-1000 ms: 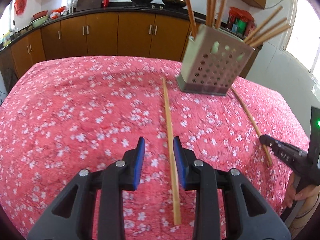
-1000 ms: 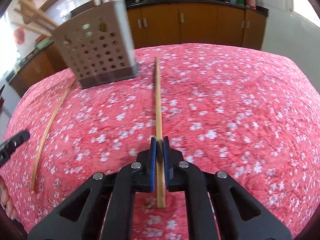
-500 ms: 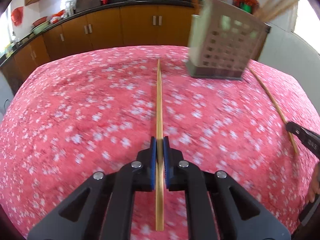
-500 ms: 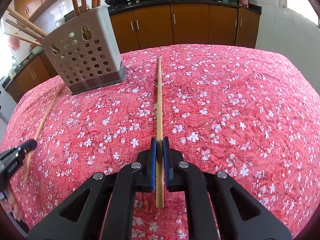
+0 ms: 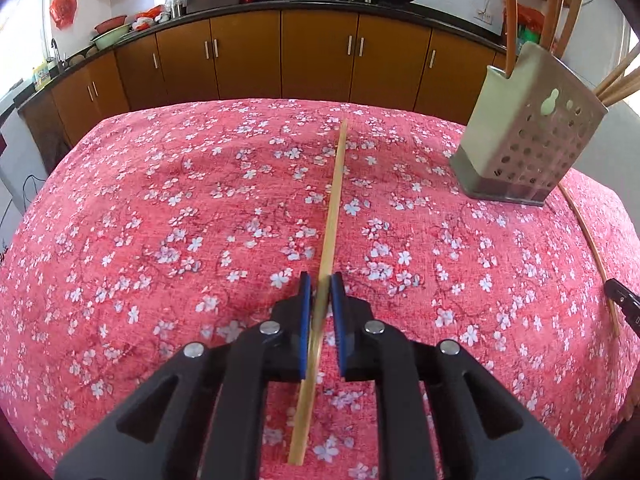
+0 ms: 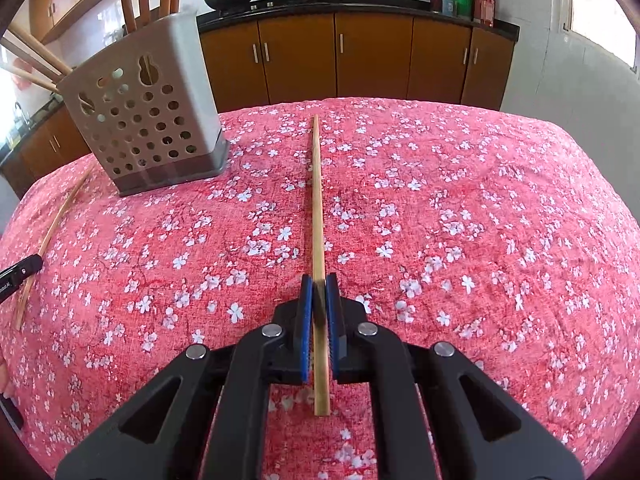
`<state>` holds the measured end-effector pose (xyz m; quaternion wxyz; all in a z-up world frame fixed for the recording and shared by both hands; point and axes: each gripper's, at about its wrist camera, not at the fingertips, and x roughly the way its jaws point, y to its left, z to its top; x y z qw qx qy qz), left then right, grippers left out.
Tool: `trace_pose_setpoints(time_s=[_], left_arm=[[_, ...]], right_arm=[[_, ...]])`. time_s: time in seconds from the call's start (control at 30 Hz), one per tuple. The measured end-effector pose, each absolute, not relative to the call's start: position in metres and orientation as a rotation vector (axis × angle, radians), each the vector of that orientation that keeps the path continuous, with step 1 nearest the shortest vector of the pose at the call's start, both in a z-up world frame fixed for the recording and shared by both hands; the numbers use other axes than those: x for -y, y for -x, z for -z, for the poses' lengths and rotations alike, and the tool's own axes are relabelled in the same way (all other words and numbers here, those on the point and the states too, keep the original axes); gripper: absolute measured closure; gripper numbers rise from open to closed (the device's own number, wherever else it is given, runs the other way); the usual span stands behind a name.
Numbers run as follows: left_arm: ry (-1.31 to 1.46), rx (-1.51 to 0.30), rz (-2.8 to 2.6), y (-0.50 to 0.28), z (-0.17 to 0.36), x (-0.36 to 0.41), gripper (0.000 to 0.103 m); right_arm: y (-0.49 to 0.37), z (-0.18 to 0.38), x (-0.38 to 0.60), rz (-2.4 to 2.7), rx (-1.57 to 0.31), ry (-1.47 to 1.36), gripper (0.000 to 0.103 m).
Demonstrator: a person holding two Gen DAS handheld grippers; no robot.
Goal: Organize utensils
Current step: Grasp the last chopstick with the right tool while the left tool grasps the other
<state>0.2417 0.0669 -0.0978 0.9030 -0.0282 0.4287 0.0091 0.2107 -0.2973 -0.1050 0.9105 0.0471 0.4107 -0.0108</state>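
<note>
My left gripper (image 5: 320,284) is shut on a bamboo chopstick (image 5: 334,200) that points away over the red floral cloth. My right gripper (image 6: 319,284) is shut on another bamboo chopstick (image 6: 317,200), also pointing forward. A grey perforated utensil holder (image 5: 528,140) with several chopsticks stands at the right in the left wrist view, and it also shows at the left in the right wrist view (image 6: 144,120). The right gripper's tip (image 5: 624,304) shows at the left view's right edge, the left gripper's tip (image 6: 20,274) at the right view's left edge.
The table is covered by a red floral cloth (image 5: 160,220). Brown kitchen cabinets (image 5: 280,60) and a counter with pans stand behind it. A wall and bright window lie to the right (image 6: 600,0).
My left gripper closed on its chopstick and lifted it, swinging left so the holder moved right in view. My right gripper stayed shut on its chopstick.
</note>
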Motion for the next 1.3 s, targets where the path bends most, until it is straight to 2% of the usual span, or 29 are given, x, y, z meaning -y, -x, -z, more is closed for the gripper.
trace_pose_setpoints(time_s=[1.3], left_arm=[[0.076, -0.884, -0.009, -0.2419, 0.0968, -0.0673, 0.089]], right_arm=[[-0.2101, 0.1058, 0.2981, 0.019, -0.848, -0.105, 0.095]])
